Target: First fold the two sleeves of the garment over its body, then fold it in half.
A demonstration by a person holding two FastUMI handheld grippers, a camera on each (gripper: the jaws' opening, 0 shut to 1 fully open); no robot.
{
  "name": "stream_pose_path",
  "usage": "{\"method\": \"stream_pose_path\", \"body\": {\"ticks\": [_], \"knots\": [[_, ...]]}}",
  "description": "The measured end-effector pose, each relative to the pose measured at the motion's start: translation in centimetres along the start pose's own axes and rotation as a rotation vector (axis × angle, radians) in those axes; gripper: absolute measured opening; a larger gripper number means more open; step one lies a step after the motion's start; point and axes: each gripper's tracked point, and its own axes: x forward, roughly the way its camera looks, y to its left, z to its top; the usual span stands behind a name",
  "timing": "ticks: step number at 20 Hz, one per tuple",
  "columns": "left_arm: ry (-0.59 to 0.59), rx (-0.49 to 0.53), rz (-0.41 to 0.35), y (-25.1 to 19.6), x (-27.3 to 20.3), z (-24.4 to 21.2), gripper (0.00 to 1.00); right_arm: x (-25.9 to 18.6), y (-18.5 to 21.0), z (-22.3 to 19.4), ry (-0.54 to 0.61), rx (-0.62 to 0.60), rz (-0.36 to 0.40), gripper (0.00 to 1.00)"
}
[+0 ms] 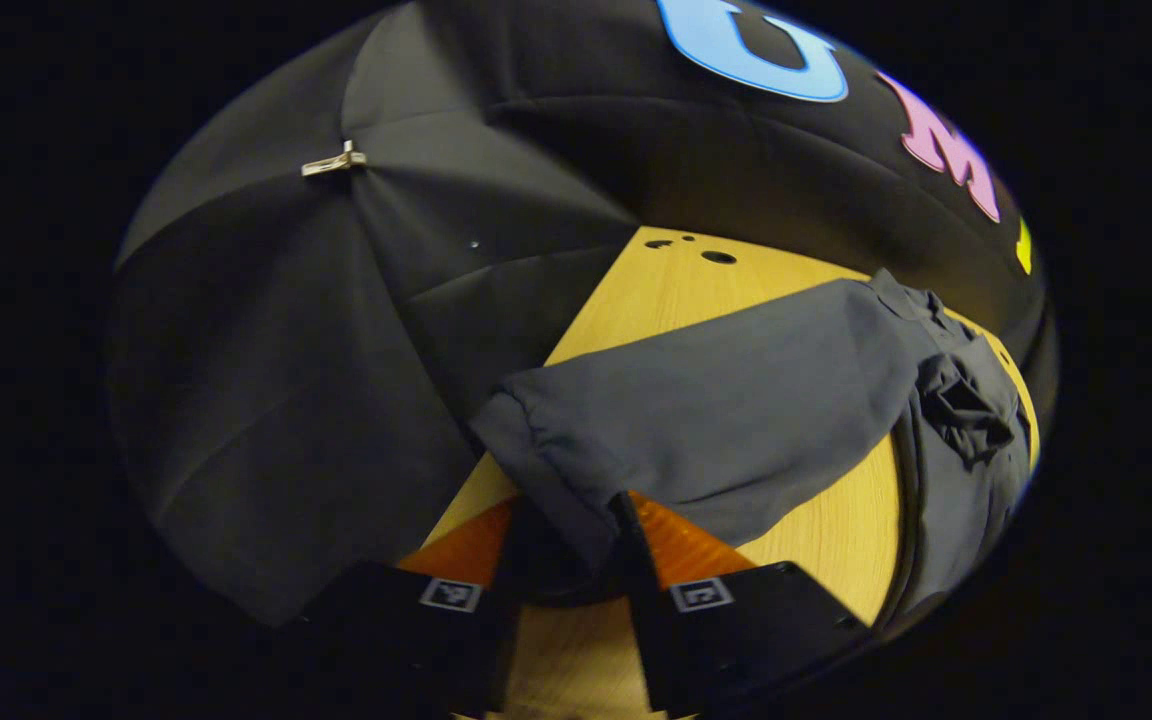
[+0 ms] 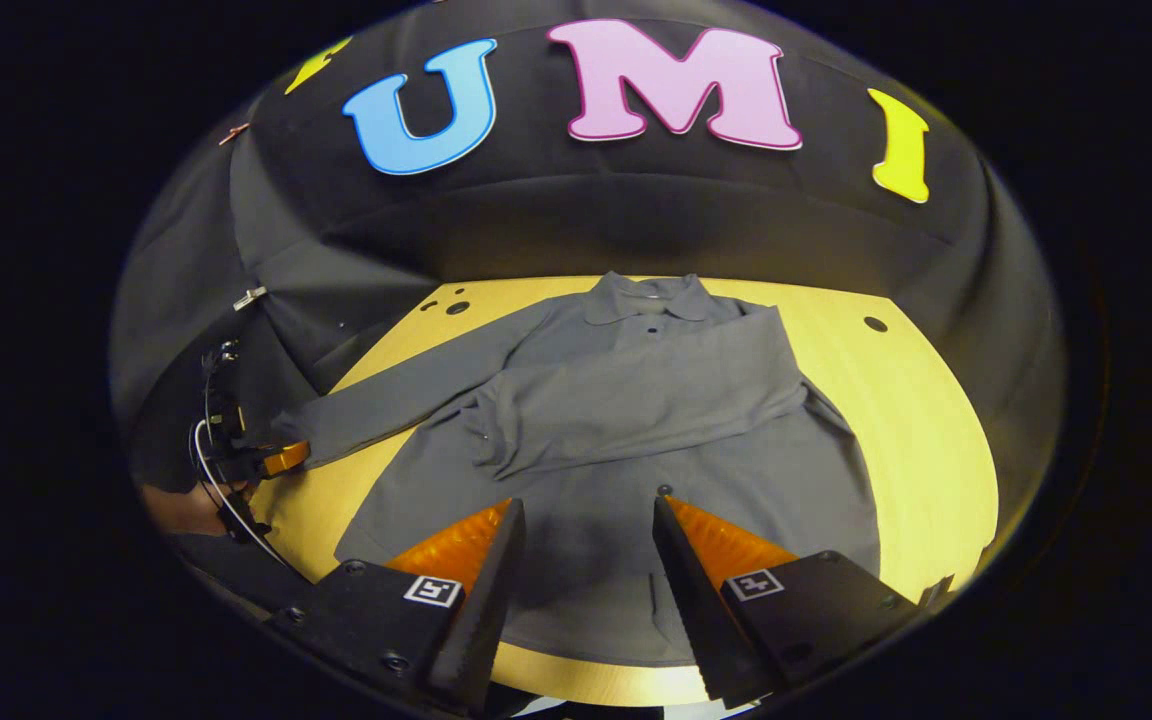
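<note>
Cuff of the outstretched sleeve (image 1: pixel 536 430) lying between the fingers of the left claw (image 1: pixel 568 505), at the left edge of the yellow wooden surface (image 1: pixel 636 290). Fingers astride the cloth, but no telling whether actually pinching it.

Further right, in the right gripper view, grey long-sleeved collared knit shirt (image 2: pixel 616 540) spread flat on the surface, collar toward the wall. Other sleeve (image 2: pixel 636 410) already laid across the chest. Right claw (image 2: pixel 586 515) hovering over the hem with fingers apart, holding nothing.

Likely step in hand: bringing the outstretched sleeve over the body.
- Pinch both layers of the cuff.
- Lift only just clear of the surface.
- Sweep rightward in a low arc, hinging at the shoulder seam.
- Lay it flat over the folded sleeve without dragging the body askew.
- Steady the hem with the right claw if the cloth creeps.
</note>
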Motion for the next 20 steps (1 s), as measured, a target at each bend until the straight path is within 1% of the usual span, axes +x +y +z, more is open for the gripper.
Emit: {"method": "stream_pose_path", "body": {"ticks": [2,3,4,7,9,11,14,15,16,17,20], "knots": [[0.022,0.081,0.034,-0.3,0.2,0.5,0.12,-0.4,-1.1,-0.2,-0.004,0.005,-0.012,0.8],[0.023,0.104,0.05,-0.6,0.4,0.7,0.07,-0.8,-1.6,-0.2,-0.008,0.009,-0.015,0.8],[0.012,0.104,0.059,-0.9,0.2,1.3,0.06,-1.1,-2.1,-0.2,-0.012,0.012,-0.017,0.8],[-0.028,0.039,0.078,-1.7,-1.3,3.2,0.06,-1.7,-3.9,0.1,-0.022,0.025,-0.026,0.81],[-0.079,0.002,0.084,-2.1,-2.8,5.5,0.06,-1.8,-5.3,0.1,-0.028,0.032,-0.033,0.8],[-0.143,-0.014,0.065,-3.4,-4.6,8.3,0.06,-2.1,-6.9,0.3,-0.037,0.044,-0.039,0.81],[-0.246,0.003,0.018,-6.6,-7.5,12.8,0.06,-2.5,-9.2,0.4,-0.054,0.074,-0.05,0.81],[-0.271,0.012,-0.001,-7.8,-8.3,13.8,0.06,-2.7,-10.1,0.6,-0.064,0.083,-0.054,0.8],[-0.293,0.021,-0.02,-9.2,-9.1,14.9,0.03,-2.7,-11.1,0.5,-0.069,0.09,-0.064,0.8],[-0.312,0.031,-0.036,-10.3,-9.8,15.8,0.06,-3.0,-12.0,0.3,-0.07,0.099,-0.072,0.8],[-0.366,0.049,-0.091,-14.6,-11.8,18.5,0.06,-3.7,-15.0,0.0,-0.078,0.133,-0.103,0.8]]}}
